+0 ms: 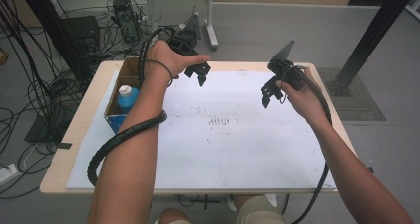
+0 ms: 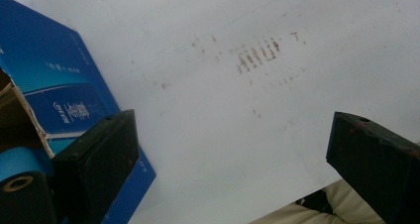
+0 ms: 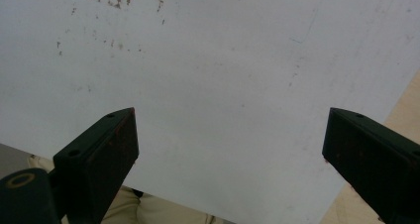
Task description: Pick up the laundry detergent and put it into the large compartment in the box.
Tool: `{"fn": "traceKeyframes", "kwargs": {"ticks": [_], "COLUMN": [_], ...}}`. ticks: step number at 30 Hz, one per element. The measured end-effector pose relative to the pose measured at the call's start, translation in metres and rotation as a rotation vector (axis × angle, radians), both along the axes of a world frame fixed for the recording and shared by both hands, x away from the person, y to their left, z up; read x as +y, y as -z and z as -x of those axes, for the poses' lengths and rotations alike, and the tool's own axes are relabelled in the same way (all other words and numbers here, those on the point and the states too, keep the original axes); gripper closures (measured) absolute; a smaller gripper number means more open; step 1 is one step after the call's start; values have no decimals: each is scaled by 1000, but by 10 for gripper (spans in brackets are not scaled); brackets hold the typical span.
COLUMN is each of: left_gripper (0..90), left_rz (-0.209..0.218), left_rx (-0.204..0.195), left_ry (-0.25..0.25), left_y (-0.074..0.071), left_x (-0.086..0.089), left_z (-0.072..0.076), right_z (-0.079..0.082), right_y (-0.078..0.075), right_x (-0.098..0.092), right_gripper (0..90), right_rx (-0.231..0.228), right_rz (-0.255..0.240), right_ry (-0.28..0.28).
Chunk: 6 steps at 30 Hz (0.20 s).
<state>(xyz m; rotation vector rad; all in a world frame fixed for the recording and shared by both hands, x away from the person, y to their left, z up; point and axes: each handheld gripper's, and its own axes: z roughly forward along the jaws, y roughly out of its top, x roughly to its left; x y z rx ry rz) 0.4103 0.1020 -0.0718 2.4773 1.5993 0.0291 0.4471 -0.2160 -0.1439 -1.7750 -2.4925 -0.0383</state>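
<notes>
Left gripper is hovering in the upper middle of the high view, jaws spread wide and gripping nothing. Right gripper is hanging right of centre, equally released, and its own view is looking down at the white sheet between 2 parted jaws. Working outward: the nearest thing is the blue-capped bottle, sitting inside the cardboard box at the left of the frame, just beside the left forearm. In the left gripper view the box's blue side is filling the left edge. My read: the bottle is the target, and the risk is the box wall. Coming in at a slant, 1 jaw could be catching the cardboard rim and shoving the box, or the trailing cable could be snagging its corner.
</notes>
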Motion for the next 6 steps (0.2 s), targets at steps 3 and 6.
{"fn": "traceKeyframes", "kwargs": {"ticks": [3,6], "left_gripper": [67,66], "left_rz": [1,7], "left_rx": [0,-2], "left_ry": [2,4], "left_y": [0,0], "left_x": [0,1], "left_z": [0,1], "right_z": [0,1], "right_y": [1,1], "right_x": [1,2], "right_gripper": [73,73], "right_rx": [-1,-3], "right_rz": [0,0], "right_ry": [-2,-3]}}
